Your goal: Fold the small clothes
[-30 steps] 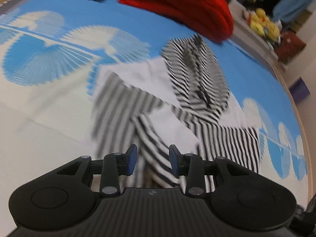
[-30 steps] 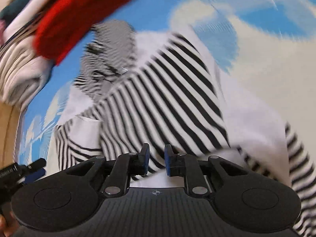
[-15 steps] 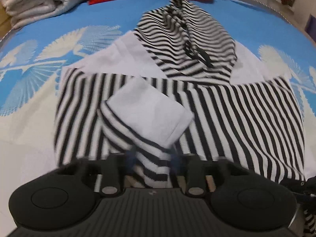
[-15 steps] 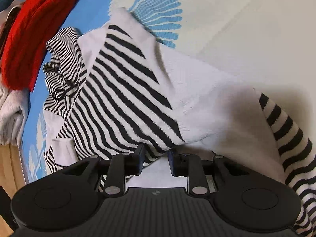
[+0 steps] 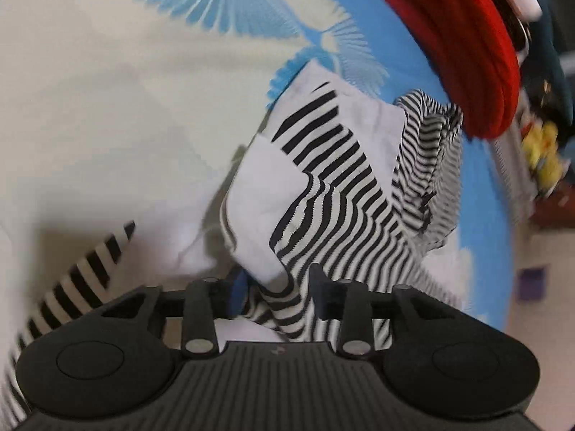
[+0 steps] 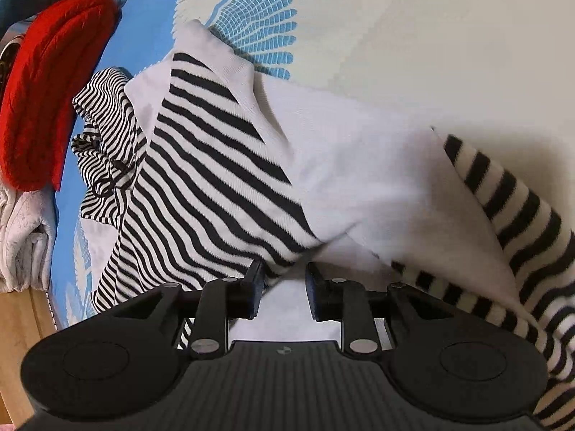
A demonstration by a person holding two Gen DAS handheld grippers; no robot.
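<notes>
A black-and-white striped hooded garment (image 5: 323,165) (image 6: 215,165) lies on the blue and cream bed sheet (image 5: 107,107), its hood (image 6: 104,118) toward the red knit. My left gripper (image 5: 278,289) hangs low over the garment's side. Its jaws are opening, and the striped sleeve (image 5: 309,237) with its white cuff runs loosely between them. My right gripper (image 6: 284,276) pinches a bunched edge of the garment at its fingertips. That part is lifted and turned over, so the white inside shows and it casts a shadow on the sheet (image 6: 431,36).
A folded red knit (image 5: 467,46) (image 6: 50,82) lies just beyond the hood. A folded white fluffy cloth (image 6: 25,230) sits beside it near the wooden bed edge (image 6: 21,323). Yellow toys (image 5: 542,151) stand off the bed's far side.
The left gripper closed in on the sleeve, then rolled and swung to the garment's side, carrying the sleeve along. The right gripper rolled and sank a little, keeping the lifted edge between its tips.
</notes>
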